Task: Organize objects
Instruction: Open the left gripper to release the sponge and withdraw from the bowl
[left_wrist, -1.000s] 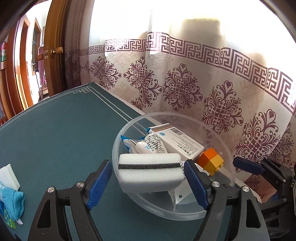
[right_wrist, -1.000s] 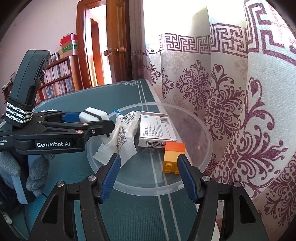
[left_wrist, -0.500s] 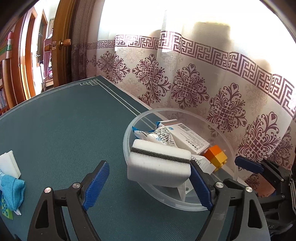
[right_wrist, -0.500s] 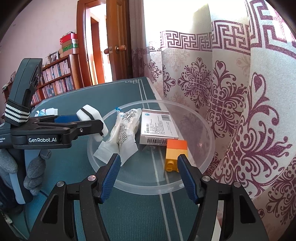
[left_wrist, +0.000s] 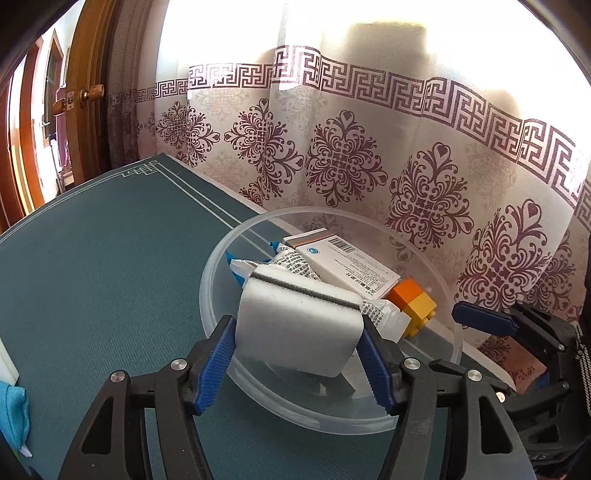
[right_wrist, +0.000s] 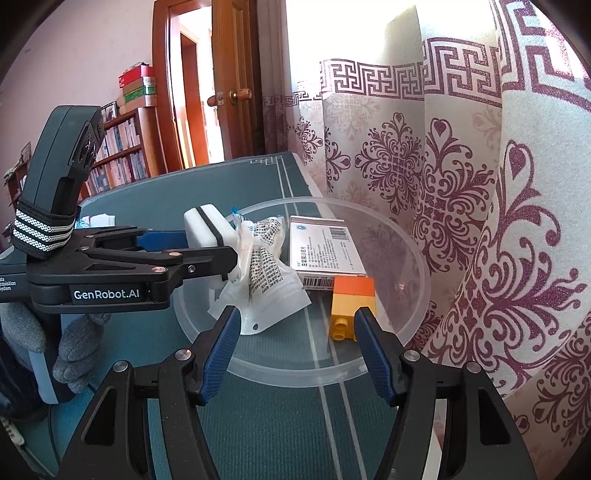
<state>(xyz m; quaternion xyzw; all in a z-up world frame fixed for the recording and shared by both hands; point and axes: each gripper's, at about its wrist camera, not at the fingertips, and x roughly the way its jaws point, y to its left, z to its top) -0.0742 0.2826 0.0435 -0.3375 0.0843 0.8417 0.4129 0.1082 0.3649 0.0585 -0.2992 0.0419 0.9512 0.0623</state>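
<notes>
Left gripper (left_wrist: 297, 354) clamps the white sponge (left_wrist: 295, 328) over the clear bowl's (left_wrist: 332, 417) near rim, right gripper (right_wrist: 297, 354) gapes idle; best lower it onto bare floor short of the packet (left_wrist: 291, 264), box (left_wrist: 347, 267) and orange block (left_wrist: 415, 306) before releasing.

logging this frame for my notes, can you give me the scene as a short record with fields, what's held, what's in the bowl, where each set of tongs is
left tongs: shut on the sponge, over the bowl's near rim
right tongs: open, empty, at the bowl's near edge
bowl: clear plastic, on the green table by the curtain
in bowl: box, wrapped packet, orange and yellow block
sponge: white with a dark stripe, tilted
</notes>
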